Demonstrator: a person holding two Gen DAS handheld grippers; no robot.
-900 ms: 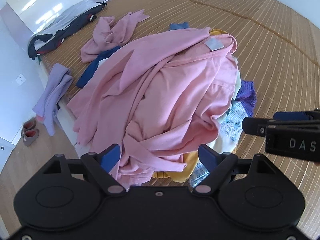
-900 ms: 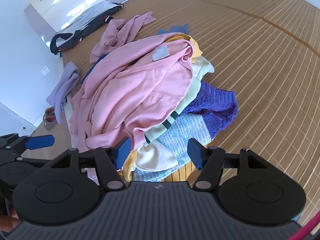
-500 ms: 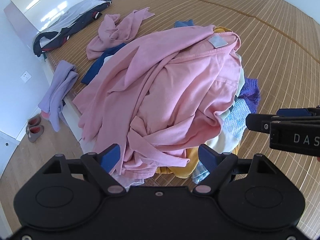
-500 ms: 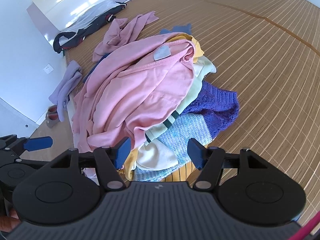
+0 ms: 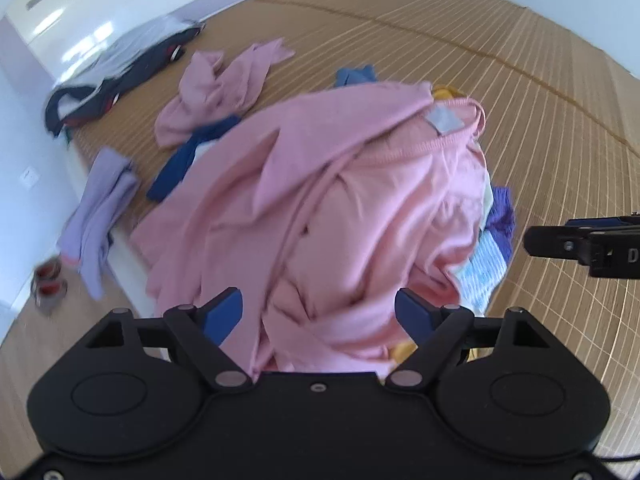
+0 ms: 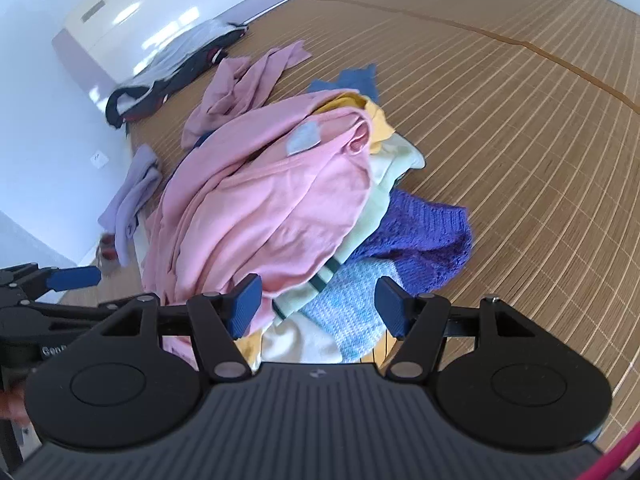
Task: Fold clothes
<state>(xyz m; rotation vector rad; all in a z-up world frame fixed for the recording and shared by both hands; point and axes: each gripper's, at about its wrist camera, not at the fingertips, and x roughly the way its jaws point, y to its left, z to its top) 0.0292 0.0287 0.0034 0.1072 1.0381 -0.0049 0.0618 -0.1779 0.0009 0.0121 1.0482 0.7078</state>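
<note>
A pile of clothes lies on a bamboo mat, topped by a large pink garment (image 5: 340,208) with a grey neck label (image 5: 444,119); it also shows in the right wrist view (image 6: 264,208). Under it lie a purple knit sweater (image 6: 420,232), a light blue knit (image 6: 352,300), and pale green and yellow pieces. My left gripper (image 5: 318,312) is open and empty just above the near edge of the pink garment. My right gripper (image 6: 318,304) is open and empty over the light blue knit.
A mauve garment (image 5: 224,84), a dark blue piece (image 5: 188,160), a dark jacket (image 5: 120,84) and a lilac garment (image 5: 100,208) hanging over the mat edge lie at the left. Shoes (image 5: 48,284) stand on the floor below. Bare bamboo mat (image 6: 540,120) stretches to the right.
Both grippers have moved closer to the pile, which now fills more of each view. Both stay open and the clothes have not moved.
</note>
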